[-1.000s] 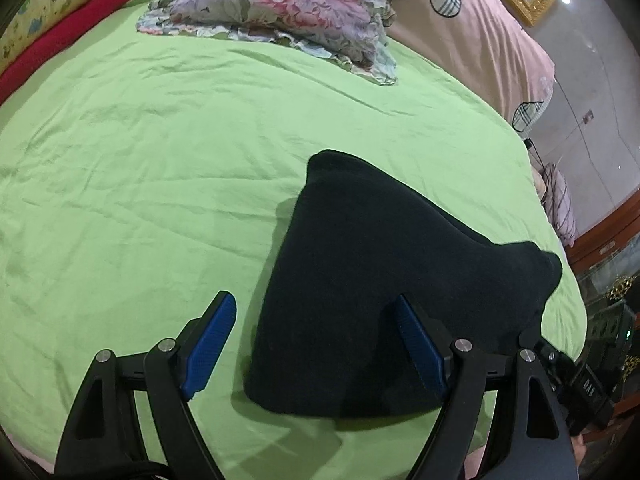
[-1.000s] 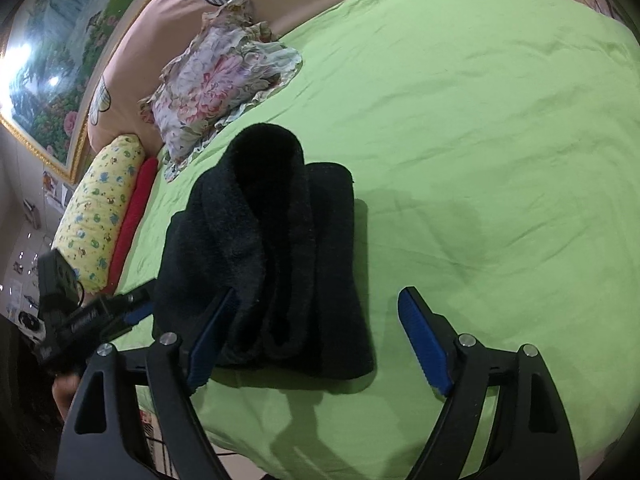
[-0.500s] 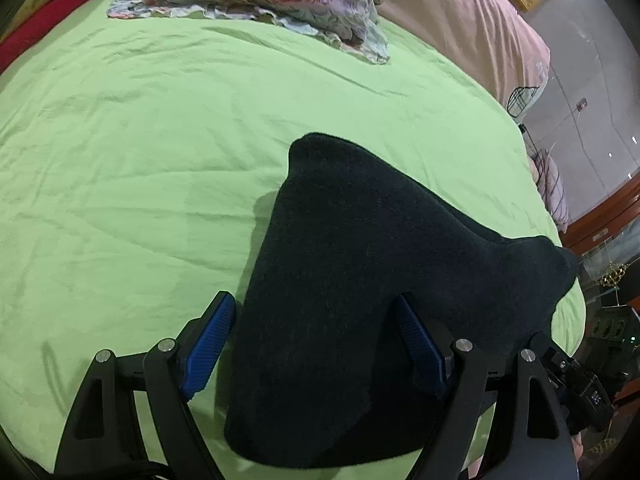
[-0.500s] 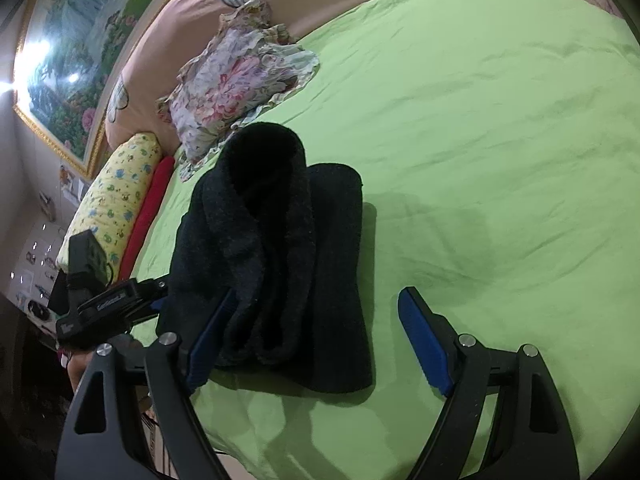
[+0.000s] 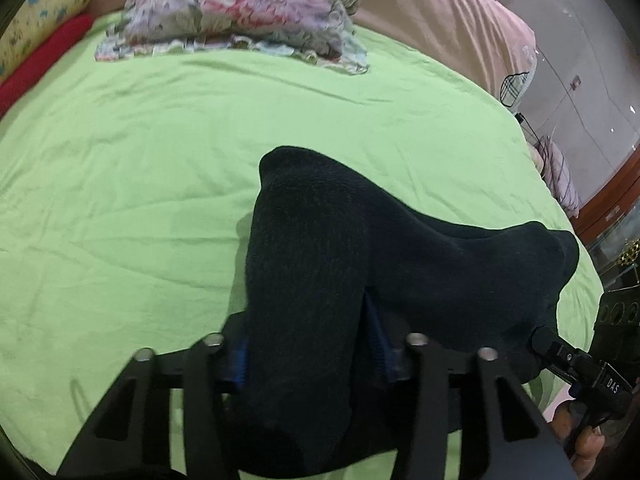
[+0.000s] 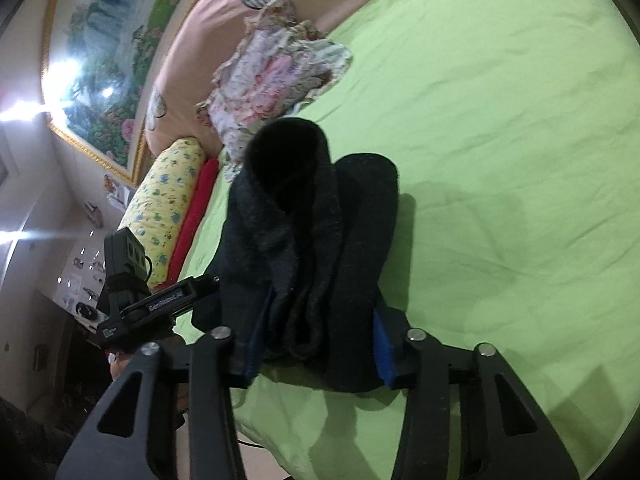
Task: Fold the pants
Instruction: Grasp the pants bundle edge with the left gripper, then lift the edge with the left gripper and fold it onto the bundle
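Pants (image 5: 360, 264) bunched on green bed (image 5: 140, 160), near edge, below floral pillow (image 5: 240, 16). Left tongs (image 5: 306, 356) and right tongs (image 6: 316, 344) both clamped on thick folds, apparently. Uneven pull could unroll bundle, slip layers.

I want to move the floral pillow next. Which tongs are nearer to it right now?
Neither, clearly. The left tongs and right tongs are both closed on the near edge of the black pants, and the floral pillow lies far across the green sheet from both.
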`<state>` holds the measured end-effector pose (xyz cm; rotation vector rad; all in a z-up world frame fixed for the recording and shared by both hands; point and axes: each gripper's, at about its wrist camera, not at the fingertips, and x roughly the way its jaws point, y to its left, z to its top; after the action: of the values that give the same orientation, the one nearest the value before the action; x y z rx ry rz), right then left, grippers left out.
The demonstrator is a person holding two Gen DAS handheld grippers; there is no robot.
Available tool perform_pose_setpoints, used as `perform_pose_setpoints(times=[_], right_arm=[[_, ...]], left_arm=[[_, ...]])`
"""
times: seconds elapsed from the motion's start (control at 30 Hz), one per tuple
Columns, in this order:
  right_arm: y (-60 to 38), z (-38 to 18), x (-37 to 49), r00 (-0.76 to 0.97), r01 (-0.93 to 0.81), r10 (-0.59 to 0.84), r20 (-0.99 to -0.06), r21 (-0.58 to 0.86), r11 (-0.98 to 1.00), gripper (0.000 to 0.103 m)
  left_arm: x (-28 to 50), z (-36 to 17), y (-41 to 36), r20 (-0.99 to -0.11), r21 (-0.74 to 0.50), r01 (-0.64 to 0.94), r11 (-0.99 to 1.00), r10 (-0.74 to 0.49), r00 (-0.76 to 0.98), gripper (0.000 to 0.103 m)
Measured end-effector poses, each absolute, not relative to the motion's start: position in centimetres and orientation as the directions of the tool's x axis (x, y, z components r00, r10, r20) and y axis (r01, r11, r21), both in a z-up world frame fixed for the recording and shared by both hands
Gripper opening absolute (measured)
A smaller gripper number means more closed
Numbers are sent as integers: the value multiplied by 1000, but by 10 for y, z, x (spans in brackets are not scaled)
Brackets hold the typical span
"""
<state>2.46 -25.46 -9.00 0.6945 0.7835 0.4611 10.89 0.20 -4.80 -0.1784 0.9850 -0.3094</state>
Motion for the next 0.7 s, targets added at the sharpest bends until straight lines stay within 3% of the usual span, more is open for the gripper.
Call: perform_pose_setpoints(times=[0.07,0.13,0.7], right_arm=[[-252,-85,24,635,-153,619,-462,711,687,42],[-252,-80,23,637,-177,634,-439,717,674,41],[-226,-46,37,605,-308,715,-350,725,615,41]], left_arm=[[104,-41,0,-783,-272,180,945,-326,529,35],[98,-33,-1,-773,-262,186,947,-321,548,33],[56,29,36,-700,-238,138,961,-268,662,33]])
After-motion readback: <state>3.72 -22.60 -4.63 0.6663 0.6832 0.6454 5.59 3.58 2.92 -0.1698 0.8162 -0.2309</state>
